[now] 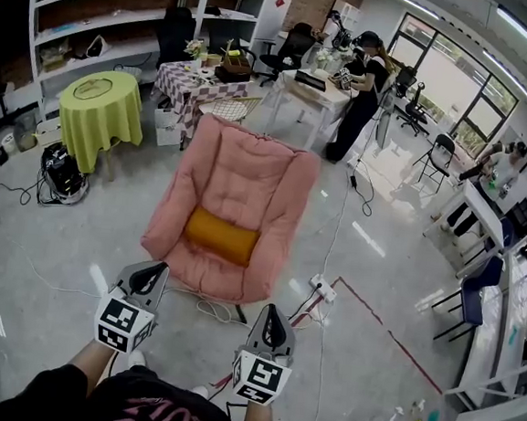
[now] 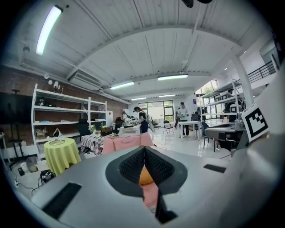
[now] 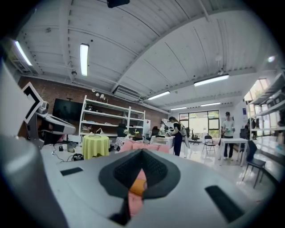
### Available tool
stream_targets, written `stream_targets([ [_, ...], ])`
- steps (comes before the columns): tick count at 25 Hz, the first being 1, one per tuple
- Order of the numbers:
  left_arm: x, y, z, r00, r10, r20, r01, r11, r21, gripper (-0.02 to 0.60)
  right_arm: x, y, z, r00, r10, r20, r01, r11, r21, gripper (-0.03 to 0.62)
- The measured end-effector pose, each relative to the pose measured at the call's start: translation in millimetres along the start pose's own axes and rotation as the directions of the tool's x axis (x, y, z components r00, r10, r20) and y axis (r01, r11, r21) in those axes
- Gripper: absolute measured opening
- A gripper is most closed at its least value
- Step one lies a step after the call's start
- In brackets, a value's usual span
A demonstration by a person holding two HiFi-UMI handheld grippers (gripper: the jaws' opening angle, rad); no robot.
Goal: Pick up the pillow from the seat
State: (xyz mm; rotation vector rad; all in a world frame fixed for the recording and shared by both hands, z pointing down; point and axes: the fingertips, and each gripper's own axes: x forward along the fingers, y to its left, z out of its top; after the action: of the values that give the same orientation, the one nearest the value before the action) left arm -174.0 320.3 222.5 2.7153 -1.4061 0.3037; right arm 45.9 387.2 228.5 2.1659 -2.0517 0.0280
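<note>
Ahead of my left gripper (image 1: 154, 273) and right gripper (image 1: 271, 314), I see bare grey floor (image 1: 106, 228) up to the front of the pink armchair (image 1: 248, 172), and the space above its seat and the orange pillow (image 1: 221, 236) is open from the front and from overhead. The chair's padded arms rise on both sides of the pillow, and its tall back closes the far side. Loose cables (image 1: 207, 308) and a white power strip (image 1: 323, 288) lie on the floor by the chair's front edge.
</note>
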Motion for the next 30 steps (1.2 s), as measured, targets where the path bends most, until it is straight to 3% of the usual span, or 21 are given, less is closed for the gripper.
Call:
stream_targets([
  [10,4.3,-42.3,-8.7,1.000,0.030,-0.001,-0.030,0.996,-0.085,0.009,-7.5,-39.1,-22.2,0.999,0.044,-0.011,-0.044,0.999,-0.002,0.020],
  [15,11.9,-47.8,-7.5,0.999,0.044,0.018,-0.044,0.998,-0.038,0.009,-0.7,-42.4,-22.0,0.998,0.055,0.017,-0.055,0.998,-0.001,0.020],
  [26,46.5,-20.9,-3.6,0.999,0.046,0.021,-0.045,0.997,-0.056,0.009,34.3,-42.1,-20.3,0.999,0.045,0.021,-0.045,0.999,0.005,0.020],
  [30,72.4,-11.7,-7.1,0.999,0.033,0.009,-0.033,0.999,-0.030,0.009,59.5,-43.9,-19.9,0.999,0.033,0.019,-0.033,0.999,0.003,0.020],
])
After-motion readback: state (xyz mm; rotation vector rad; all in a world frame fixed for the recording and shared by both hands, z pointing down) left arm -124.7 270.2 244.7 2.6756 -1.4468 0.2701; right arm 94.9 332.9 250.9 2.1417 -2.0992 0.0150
